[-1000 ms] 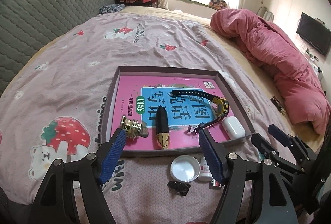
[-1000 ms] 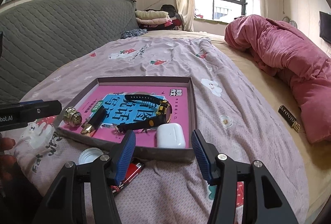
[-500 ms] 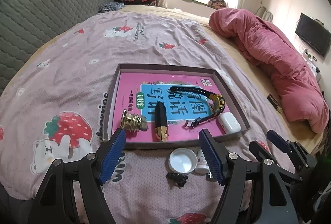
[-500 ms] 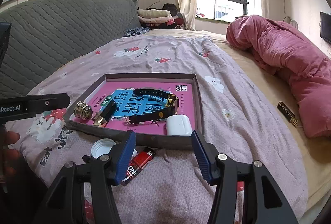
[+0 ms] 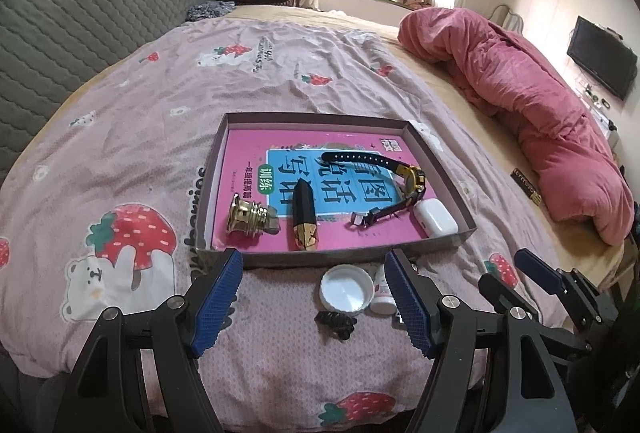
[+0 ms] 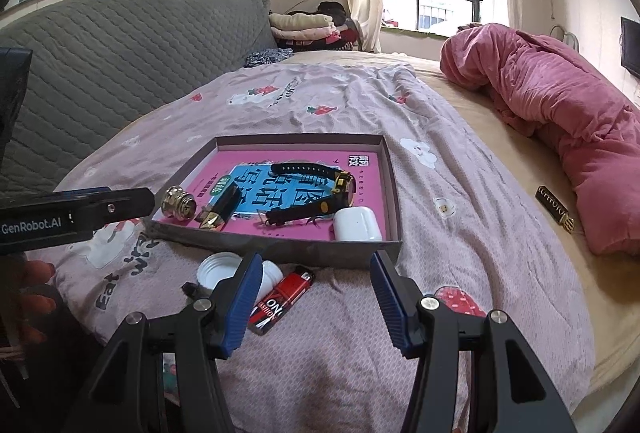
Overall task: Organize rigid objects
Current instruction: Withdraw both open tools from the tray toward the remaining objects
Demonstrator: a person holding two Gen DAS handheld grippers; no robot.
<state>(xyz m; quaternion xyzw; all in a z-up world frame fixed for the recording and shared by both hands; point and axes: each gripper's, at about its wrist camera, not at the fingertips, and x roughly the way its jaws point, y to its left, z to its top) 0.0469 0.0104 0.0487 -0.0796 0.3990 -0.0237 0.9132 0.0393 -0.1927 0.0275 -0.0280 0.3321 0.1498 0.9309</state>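
Observation:
A shallow grey box (image 5: 464, 233) (image 6: 394, 193) on the bed holds a pink book, a brass knob (image 5: 250, 219) (image 6: 179, 203), a black and gold lipstick (image 5: 304, 219) (image 6: 218, 211), a black wristwatch (image 5: 412, 179) (image 6: 340, 187) and a white earbud case (image 5: 435, 219) (image 6: 357, 224). In front of the box lie a white lid (image 5: 346, 289) (image 6: 216, 269), a small white bottle (image 5: 382, 291), a black clip (image 5: 335, 324) and a red lighter (image 6: 282, 299). My left gripper (image 5: 314, 297) hangs open above the lid and clip. My right gripper (image 6: 316, 297) is open over the sheet beside the lighter.
A rolled pink quilt (image 5: 532, 105) (image 6: 568, 129) lies along the right of the bed, with a small dark bar (image 5: 527, 185) (image 6: 556, 209) beside it. A grey padded headboard (image 6: 120, 73) stands at the left, folded clothes (image 6: 304, 27) at the back. A hand (image 6: 34, 289) shows at the left edge.
Both grippers have drawn back from the box, so the lid, bottle, clip and lighter in front of it show more fully. Their jaws have not changed.

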